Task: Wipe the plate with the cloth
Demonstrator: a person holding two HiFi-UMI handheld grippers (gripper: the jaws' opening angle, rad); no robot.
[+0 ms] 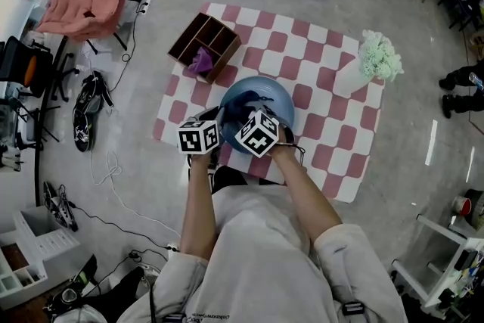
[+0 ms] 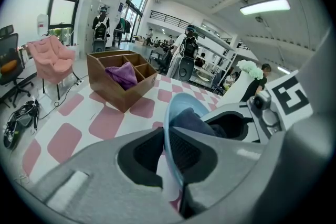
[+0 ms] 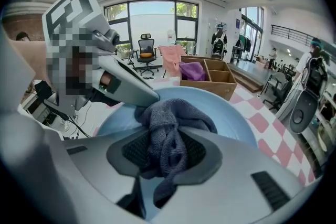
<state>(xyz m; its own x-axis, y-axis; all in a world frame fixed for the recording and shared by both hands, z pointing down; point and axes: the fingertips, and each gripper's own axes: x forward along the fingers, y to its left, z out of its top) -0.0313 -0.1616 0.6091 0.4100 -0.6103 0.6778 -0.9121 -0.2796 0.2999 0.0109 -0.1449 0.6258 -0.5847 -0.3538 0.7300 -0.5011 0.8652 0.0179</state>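
A light blue plate (image 1: 265, 97) rests on the pink-and-white checked mat (image 1: 333, 132), held tilted at its near edge. My left gripper (image 1: 219, 134) is shut on the plate's rim (image 2: 169, 128), which stands edge-on between the jaws. My right gripper (image 1: 246, 121) is shut on a bunched dark grey cloth (image 3: 168, 131) that presses against the plate's inner face (image 3: 231, 118). The cloth (image 1: 243, 108) shows as a dark lump on the plate in the head view. Both grippers are close together over the plate's near side.
A wooden divided box (image 1: 205, 45) holding a purple cloth (image 1: 201, 61) stands at the mat's far left corner. A white vase with pale green flowers (image 1: 363, 66) is at the mat's far right. Cables, shoes and a pink chair (image 1: 79, 7) lie on the floor to the left.
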